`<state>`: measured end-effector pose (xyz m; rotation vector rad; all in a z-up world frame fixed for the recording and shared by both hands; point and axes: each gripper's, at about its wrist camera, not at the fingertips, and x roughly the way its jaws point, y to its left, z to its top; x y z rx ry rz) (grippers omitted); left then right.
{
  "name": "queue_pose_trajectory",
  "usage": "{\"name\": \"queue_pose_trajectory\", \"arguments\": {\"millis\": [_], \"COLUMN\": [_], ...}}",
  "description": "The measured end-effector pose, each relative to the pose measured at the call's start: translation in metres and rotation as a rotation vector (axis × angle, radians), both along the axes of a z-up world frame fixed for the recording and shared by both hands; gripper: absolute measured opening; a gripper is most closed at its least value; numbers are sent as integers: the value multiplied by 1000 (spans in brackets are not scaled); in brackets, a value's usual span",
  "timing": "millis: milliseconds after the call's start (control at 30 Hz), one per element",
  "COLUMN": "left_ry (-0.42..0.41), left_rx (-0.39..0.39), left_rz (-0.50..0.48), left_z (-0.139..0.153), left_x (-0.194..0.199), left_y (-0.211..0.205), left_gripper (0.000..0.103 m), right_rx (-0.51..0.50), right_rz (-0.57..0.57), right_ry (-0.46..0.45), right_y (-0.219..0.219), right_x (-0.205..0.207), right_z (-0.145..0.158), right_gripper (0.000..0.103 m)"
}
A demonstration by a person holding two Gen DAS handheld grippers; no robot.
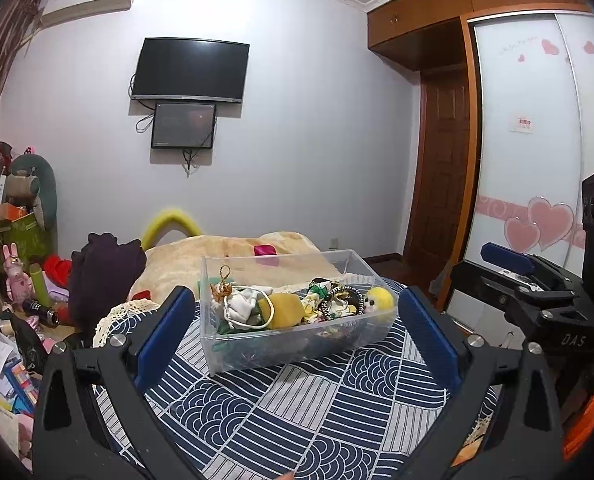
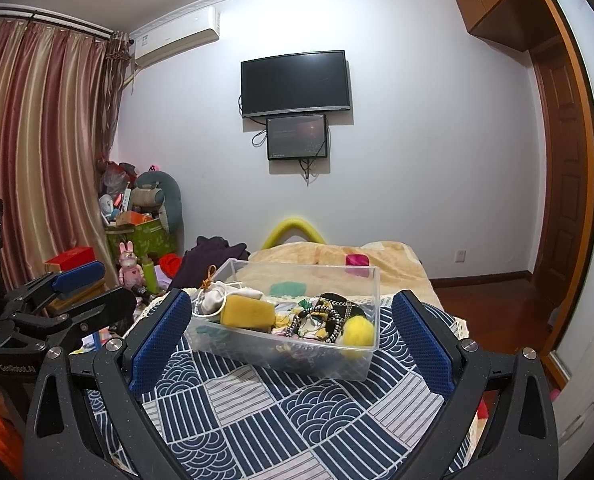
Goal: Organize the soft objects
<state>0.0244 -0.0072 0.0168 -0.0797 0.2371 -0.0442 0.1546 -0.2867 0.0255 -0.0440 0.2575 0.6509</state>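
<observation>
Both of my claws are hovering over the near end of the bed, spread wide and gripping nothing. My left claw (image 1: 295, 330) is framing the clear plastic bin (image 1: 297, 344) between its blue pads, and my right claw (image 2: 287, 340) is doing the same from a little further right. Neither is touching the bin.

The bin is sitting on the blue and white patterned bedspread (image 1: 317, 412), near the middle of the bed, with the soft things heaped inside it. At its left end a white drawstring pouch (image 1: 243, 300) is lying with a gold tassel (image 1: 221, 286) sticking up beside it. Next to the pouch a yellow sponge (image 2: 249, 312) is resting. A fuzzy yellow ball toy (image 1: 379, 298) is leaning in the right near corner, and a tangle of patterned cloth and beaded bands (image 2: 325, 316) is filling the space between sponge and ball.

Beyond the bin a beige blanket (image 2: 317, 254) is covering the far part of the bed, with a small pink object (image 2: 357, 260) lying on it. A dark purple garment (image 1: 105, 276) is piling up at the bed's left edge.
</observation>
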Motion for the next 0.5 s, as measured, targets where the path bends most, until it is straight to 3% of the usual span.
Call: {"name": "queue_pose_trajectory", "arguments": {"millis": [500], "left_ry": [42], "left_rx": [-20], "left_rz": [13], "left_z": [-2], "left_x": [5], "left_y": [2], "left_gripper": [103], "right_rx": [-5], "right_rz": [6], "right_ry": [19], "right_y": [0], "right_x": [5], "right_z": [-2], "right_gripper": [102]}}
